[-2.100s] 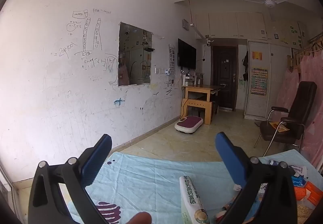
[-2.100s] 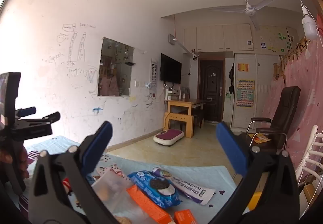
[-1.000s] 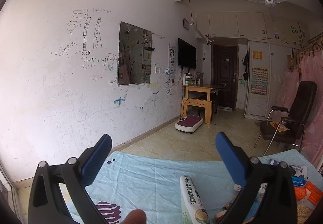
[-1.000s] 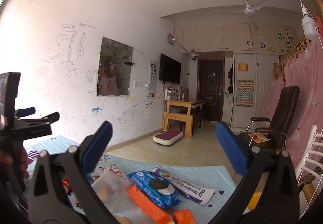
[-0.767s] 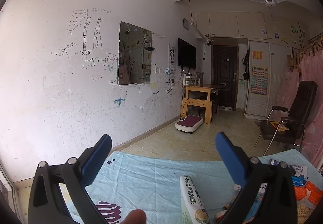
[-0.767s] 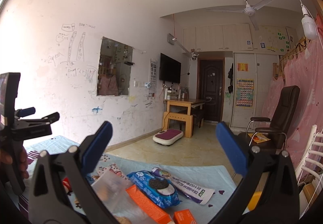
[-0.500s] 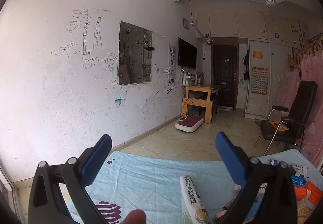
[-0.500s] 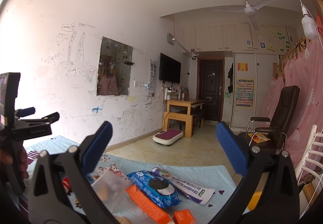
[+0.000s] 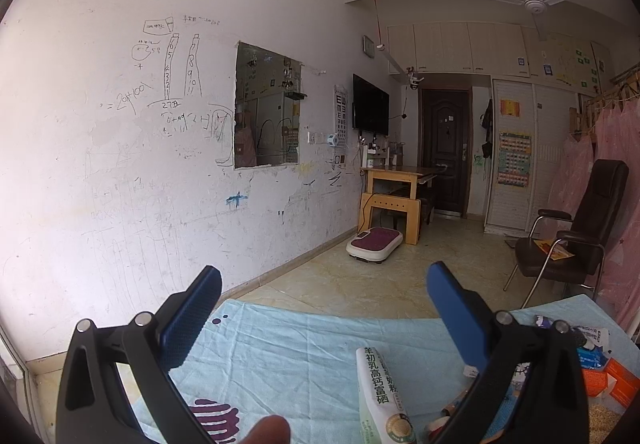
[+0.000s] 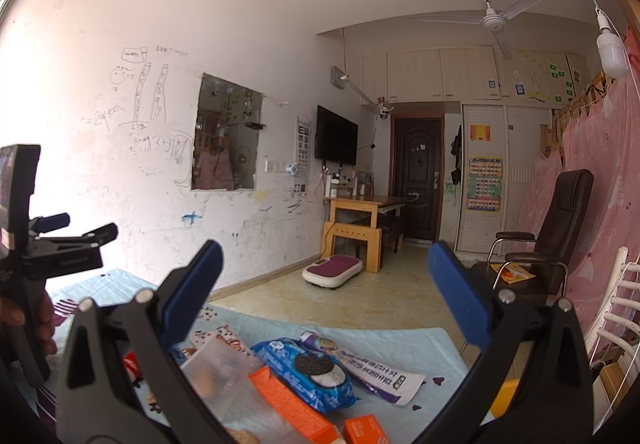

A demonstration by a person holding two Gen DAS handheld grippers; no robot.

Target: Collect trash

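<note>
Both tongs are held level above a light blue cloth (image 9: 288,348), pointing down the room toward the door (image 10: 416,179).

Left tongs (image 9: 324,320): jaws spread wide, nothing between the blue pads (image 9: 192,316). A fingertip (image 9: 266,430) shows at the bottom edge, below the gap. Just below and slightly right of the gap lies a white carton (image 9: 380,396) w/ green print, long axis pointing away from the tongs. Behind the right finger, more trash: an orange box (image 9: 612,380) and blue wrappers, partly hidden.

Right tongs (image 10: 326,296): jaws also spread wide, holding nothing. Trash sits directly below the gap on the cloth:
- blue cookie pack (image 10: 308,368), centre, below the gap;
- white sachet (image 10: 376,372) w/ purple edge, touching the cookie pack on its right;
- long orange box (image 10: 292,404), in front of the cookie pack, nearer the tongs;
- small orange box (image 10: 364,430) at the bottom edge;
- clear plastic tub (image 10: 216,368), just beside the left finger, partly hidden by it.

Far left of the right tongs, a hand (image 10: 24,320) grips the other tool's black handle.

Beyond both tongs, approx. straight ahead: a purple-topped scale (image 9: 374,244) on the tile floor, a wooden desk (image 10: 360,219) behind it. Ahead and to the right, a black chair (image 9: 572,228) against a pink curtain (image 10: 600,179). To the left, a scribbled white wall (image 9: 120,147) w/ a mirror (image 9: 266,111).
</note>
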